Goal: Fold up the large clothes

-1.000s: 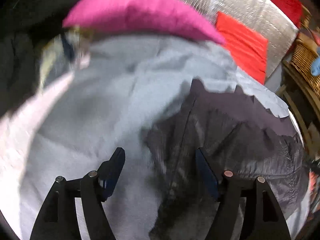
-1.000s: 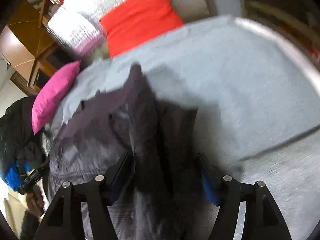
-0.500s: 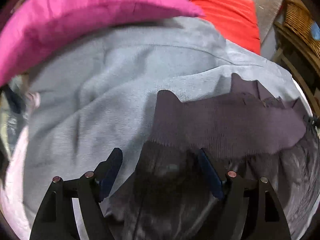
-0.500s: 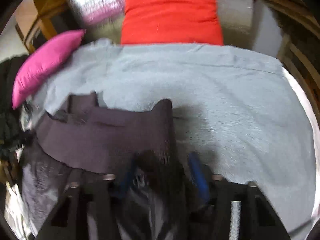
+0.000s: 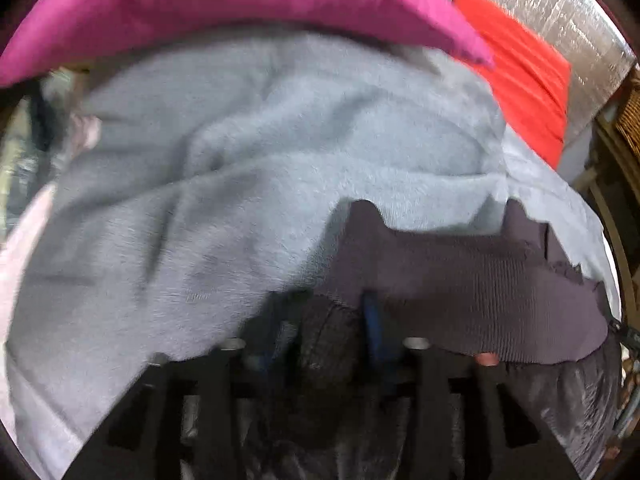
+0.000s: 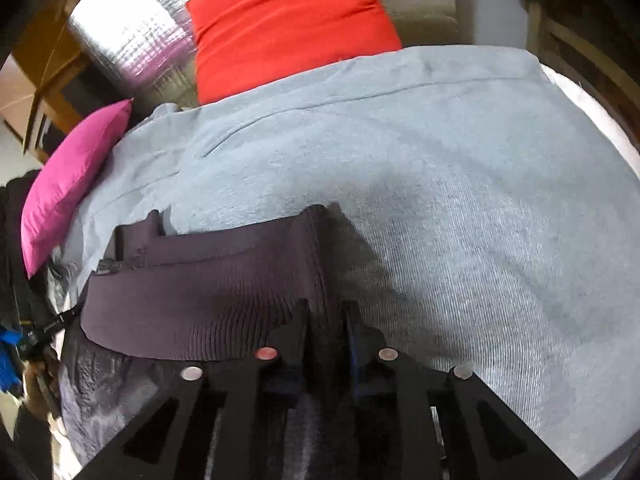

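A dark purple-grey jacket [image 5: 480,288] with a ribbed hem band lies on a grey blanket [image 5: 248,184]. My left gripper [image 5: 326,320] is shut on the left end of the ribbed hem, with dark fabric bunched between its fingers. In the right wrist view the same jacket [image 6: 208,296] stretches to the left. My right gripper [image 6: 326,312] is shut on the right end of the ribbed hem, low over the blanket [image 6: 460,200]. The hem band spans between the two grippers. The shiny body of the jacket hangs below it.
A magenta pillow [image 5: 224,4] lies along the blanket's far left edge, also in the right wrist view [image 6: 68,176]. A red cushion [image 6: 288,20] leans on a silver quilted backrest [image 6: 132,36]. Wicker and wooden furniture [image 5: 628,120] stands at the right.
Both grippers moved forward to the jacket's ribbed hem and closed on it, the right one first. One second ago both were open over the jacket.
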Tool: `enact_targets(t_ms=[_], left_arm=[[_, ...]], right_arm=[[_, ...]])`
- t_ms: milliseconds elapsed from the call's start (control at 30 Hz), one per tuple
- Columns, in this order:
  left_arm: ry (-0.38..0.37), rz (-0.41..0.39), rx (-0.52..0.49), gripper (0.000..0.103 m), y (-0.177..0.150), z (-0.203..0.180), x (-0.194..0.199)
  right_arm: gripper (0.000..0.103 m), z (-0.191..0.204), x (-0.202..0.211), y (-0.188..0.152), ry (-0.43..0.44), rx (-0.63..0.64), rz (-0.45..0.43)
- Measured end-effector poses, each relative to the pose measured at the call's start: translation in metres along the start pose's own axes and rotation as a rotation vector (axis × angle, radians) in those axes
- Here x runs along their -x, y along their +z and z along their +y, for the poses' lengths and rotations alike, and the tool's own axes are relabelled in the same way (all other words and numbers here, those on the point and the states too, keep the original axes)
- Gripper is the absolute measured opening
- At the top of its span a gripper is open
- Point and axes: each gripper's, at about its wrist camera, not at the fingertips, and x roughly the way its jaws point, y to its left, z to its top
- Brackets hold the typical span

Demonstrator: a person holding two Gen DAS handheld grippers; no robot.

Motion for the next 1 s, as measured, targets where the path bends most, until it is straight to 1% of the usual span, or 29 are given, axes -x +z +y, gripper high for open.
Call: enact_targets(t_ms=[33,67,100,200,267,300,433,600,767,833,867,933,967,1000], left_arm=[[0.011,-0.033,-0.006,0.064,-0.004,-0.002,0.011],[0.018,-0.053,-0.023,0.065,-0.007,-0.004,0.02],[0.031,-0.074,-0.051,0.065,-0.011,-0.006,0.034],[0.07,-0.128,-0.107,0.069,-0.025,-0.009,0.065],[0.087,-0.162,-0.125,0.072,-0.035,-0.006,0.089],[0.09,-0.173,-0.127,0.073,-0.035,-0.005,0.096],[0.097,-0.194,-0.126,0.075,-0.061,0.005,0.129],[0.101,-0.197,-0.125,0.076,-0.086,0.013,0.151],[0.093,-0.197,-0.144,0.076,-0.103,0.015,0.163],[0.086,-0.188,-0.147,0.081,-0.108,0.017,0.162],[0.08,-0.185,-0.148,0.081,-0.111,0.019,0.159],[0.052,-0.169,-0.137,0.081,-0.115,0.027,0.152],[0.025,-0.156,-0.12,0.081,-0.117,0.034,0.147],[-0.024,-0.139,-0.088,0.081,-0.12,0.046,0.141]], right_arm=[[0.045,0.002,0.007,-0.002,-0.006,0.003,-0.014],[0.072,0.004,0.013,-0.003,-0.015,0.0,-0.028],[0.078,0.005,0.026,-0.008,-0.011,-0.003,-0.056],[0.078,0.005,0.059,-0.021,-0.007,0.0,-0.127],[0.078,0.001,0.081,-0.034,0.003,-0.024,-0.159],[0.078,-0.002,0.092,-0.042,0.004,-0.032,-0.172],[0.078,-0.009,0.127,-0.077,0.024,-0.055,-0.199],[0.078,-0.021,0.149,-0.122,0.044,-0.095,-0.181],[0.078,-0.032,0.159,-0.15,0.058,-0.128,-0.164],[0.078,-0.036,0.159,-0.156,0.061,-0.136,-0.155],[0.078,-0.038,0.158,-0.158,0.063,-0.138,-0.148],[0.078,-0.044,0.157,-0.163,0.074,-0.148,-0.131],[0.078,-0.046,0.155,-0.164,0.083,-0.157,-0.126],[0.078,-0.05,0.153,-0.165,0.095,-0.17,-0.121]])
